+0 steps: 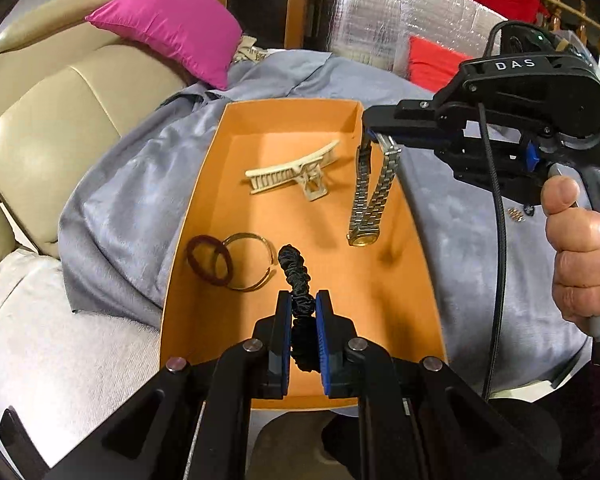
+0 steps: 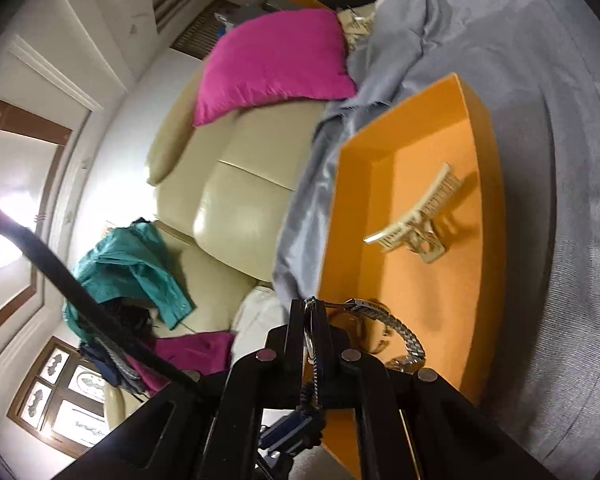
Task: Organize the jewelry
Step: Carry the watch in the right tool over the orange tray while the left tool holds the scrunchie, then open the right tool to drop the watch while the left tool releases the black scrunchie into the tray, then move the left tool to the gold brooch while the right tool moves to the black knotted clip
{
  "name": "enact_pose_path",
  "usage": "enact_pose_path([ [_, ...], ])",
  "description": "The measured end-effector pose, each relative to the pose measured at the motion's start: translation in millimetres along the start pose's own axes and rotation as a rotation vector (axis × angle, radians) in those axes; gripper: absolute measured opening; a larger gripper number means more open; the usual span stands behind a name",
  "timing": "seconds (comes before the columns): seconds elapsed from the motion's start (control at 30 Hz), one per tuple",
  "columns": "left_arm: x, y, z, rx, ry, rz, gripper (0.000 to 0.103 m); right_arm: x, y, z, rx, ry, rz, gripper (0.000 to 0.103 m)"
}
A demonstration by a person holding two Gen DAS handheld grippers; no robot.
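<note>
Orange card is framing everything here: the shallow orange box (image 1: 204,216) is sitting on a grey cloth (image 1: 116,200) and acting as the collecting tray. The left gripper (image 1: 303,334) is pinching a black scrunchie (image 1: 296,276) between its blue pads, low over the near end of the box, so the fabric is trailing onto the floor inside, likely ready for release. The right gripper (image 1: 374,136) is clamping a metal watch (image 1: 370,196) by its band, letting the face hang down to touch the box floor near the right wall. Already lying inside are a cream hair claw (image 1: 296,172), a maroon hair tie (image 1: 209,260) and a thin bangle (image 1: 248,260), kept apart, seemingly so nothing tangles.
</note>
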State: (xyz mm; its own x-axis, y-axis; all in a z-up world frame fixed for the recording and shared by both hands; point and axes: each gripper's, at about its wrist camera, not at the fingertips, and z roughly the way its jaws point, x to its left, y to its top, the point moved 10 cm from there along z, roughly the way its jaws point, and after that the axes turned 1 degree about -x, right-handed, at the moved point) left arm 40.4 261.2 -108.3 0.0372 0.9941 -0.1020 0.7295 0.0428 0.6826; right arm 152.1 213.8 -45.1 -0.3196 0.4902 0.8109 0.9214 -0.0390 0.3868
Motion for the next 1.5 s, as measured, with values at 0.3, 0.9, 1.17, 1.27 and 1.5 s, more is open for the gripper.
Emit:
enact_pose_path([
  [0.3,5,-10,17,0.037,0.036,0.017,0.012,-23,-3,9,0.01,-0.049,0.016,0.005],
  [0.9,4,-30,58,0.149,0.036,0.01,0.012,-42,-4,9,0.006,-0.116,0.016,0.008],
  [1.17,7,-35,65,0.174,0.02,-0.033,0.037,-39,-2,-1,-0.009,-0.124,0.0,0.008],
  [1.27,6,-34,64,0.169,0.015,-0.05,0.056,-38,-1,-9,-0.02,-0.121,-0.008,0.008],
  [1.5,-4,-17,47,0.13,0.02,-0.032,0.056,-37,1,-37,-0.044,-0.112,-0.011,0.008],
])
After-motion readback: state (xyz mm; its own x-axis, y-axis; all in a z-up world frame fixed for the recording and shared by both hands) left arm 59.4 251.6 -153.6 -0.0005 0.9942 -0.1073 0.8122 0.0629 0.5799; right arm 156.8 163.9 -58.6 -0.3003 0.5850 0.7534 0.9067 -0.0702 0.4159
